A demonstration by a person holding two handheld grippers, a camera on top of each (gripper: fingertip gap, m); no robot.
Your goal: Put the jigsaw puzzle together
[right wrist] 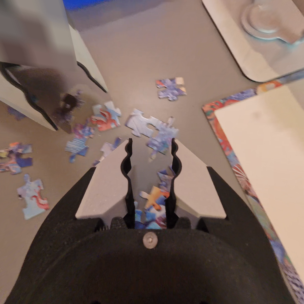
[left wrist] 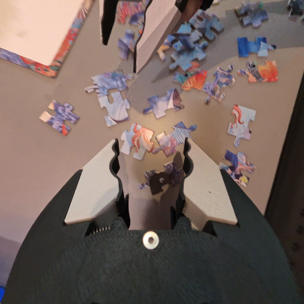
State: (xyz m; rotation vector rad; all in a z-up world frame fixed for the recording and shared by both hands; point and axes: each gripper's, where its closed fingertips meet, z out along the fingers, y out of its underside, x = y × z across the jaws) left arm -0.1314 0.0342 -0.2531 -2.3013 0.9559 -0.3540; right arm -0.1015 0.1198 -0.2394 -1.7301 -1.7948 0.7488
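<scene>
Several loose jigsaw pieces lie face up on the beige table (left wrist: 32, 164). My left gripper (left wrist: 151, 141) is open and empty, just above a piece with a black fish (left wrist: 162, 179) that lies between its fingers. An orange-tentacle piece (left wrist: 139, 141) and a striped piece (left wrist: 176, 139) lie at its tips. My right gripper (right wrist: 151, 140) is open and empty over an orange and blue piece (right wrist: 154, 197). Two joined pale blue pieces (right wrist: 148, 126) lie just past its tips. The puzzle frame (right wrist: 218, 131), a colourful border round a white board, lies at the right.
The right gripper (left wrist: 120, 57) hangs at the top of the left wrist view; the left gripper (right wrist: 80, 110) shows at the upper left of the right wrist view. A white mat (right wrist: 230, 49) bears a glass (right wrist: 266, 21). The table's dark edge (left wrist: 287, 131) runs down the right.
</scene>
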